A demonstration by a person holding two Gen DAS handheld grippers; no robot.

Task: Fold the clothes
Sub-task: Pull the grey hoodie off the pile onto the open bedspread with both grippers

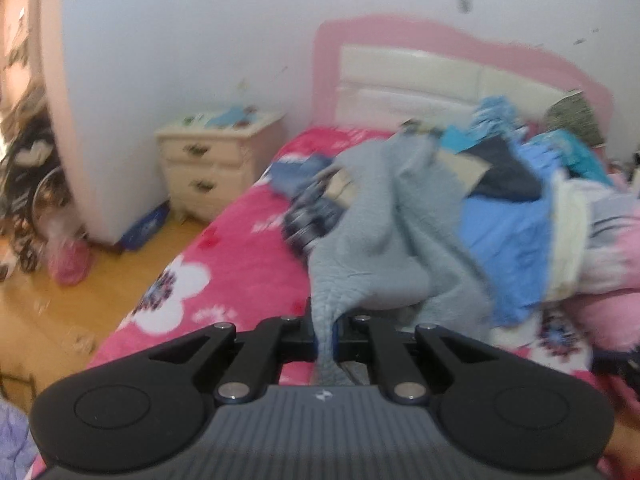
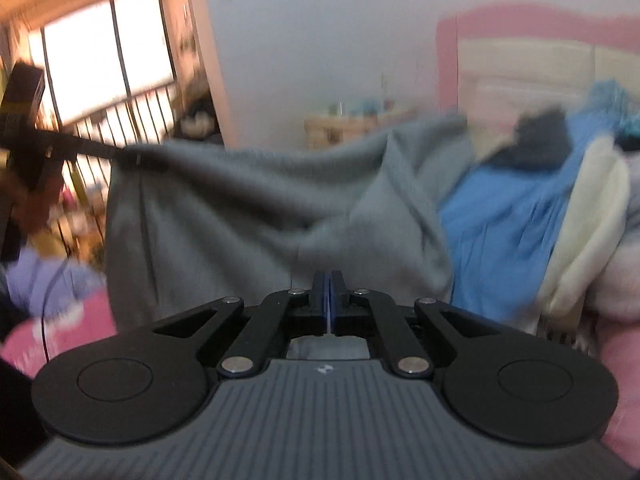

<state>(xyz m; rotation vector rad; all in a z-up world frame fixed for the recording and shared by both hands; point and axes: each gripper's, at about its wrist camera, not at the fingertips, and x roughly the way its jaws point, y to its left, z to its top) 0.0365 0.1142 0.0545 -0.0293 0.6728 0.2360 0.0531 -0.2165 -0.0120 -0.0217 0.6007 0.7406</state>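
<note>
Pink floral bedding (image 1: 224, 248) covered the bed beneath my left hand-held gripper (image 1: 325, 330), whose jaws pinched an edge of the grey garment (image 1: 384, 220). That garment stretched ahead of it toward a pile of clothes (image 1: 520, 208) by the pink headboard (image 1: 440, 36). My right hand-held gripper (image 2: 329, 300) had its jaws pressed together; whether cloth sat between them I could not tell, though the grey garment hung just beyond its tips.

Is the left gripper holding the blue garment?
No, the left gripper is clamped on a bunched edge of the grey garment; the blue garment lies on the pile.
</note>
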